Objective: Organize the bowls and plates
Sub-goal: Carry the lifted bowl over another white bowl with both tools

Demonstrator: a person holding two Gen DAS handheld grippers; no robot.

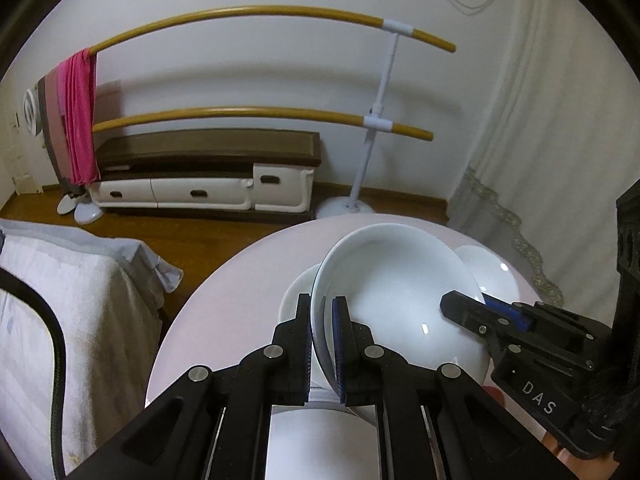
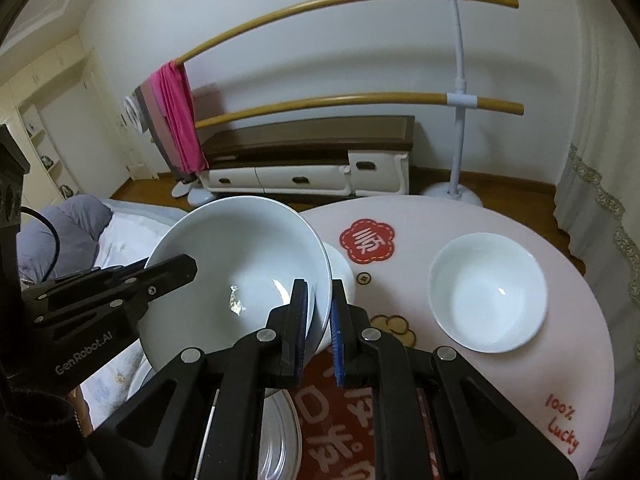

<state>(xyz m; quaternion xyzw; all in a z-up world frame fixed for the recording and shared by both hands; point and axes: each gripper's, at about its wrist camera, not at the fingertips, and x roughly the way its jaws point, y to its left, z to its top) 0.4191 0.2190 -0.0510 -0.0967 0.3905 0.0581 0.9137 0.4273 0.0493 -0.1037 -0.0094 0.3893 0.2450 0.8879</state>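
Large white bowl [image 2: 240,264] held tilted above the round pink table [image 2: 520,360], its rim pinched at 9 o'clock by the left gripper [image 1: 322,344] and at 3 o'clock by the right gripper [image 2: 318,332], fingers of both clamped tight on porcelain. Smaller white bowl [image 2: 488,292] upright on the table at 3 o'clock, well apart. Plate [image 2: 280,432] on the table below the lifted bowl.

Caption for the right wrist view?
Both grippers clamp a large bowl's rim above the table; a smaller bowl sits right.
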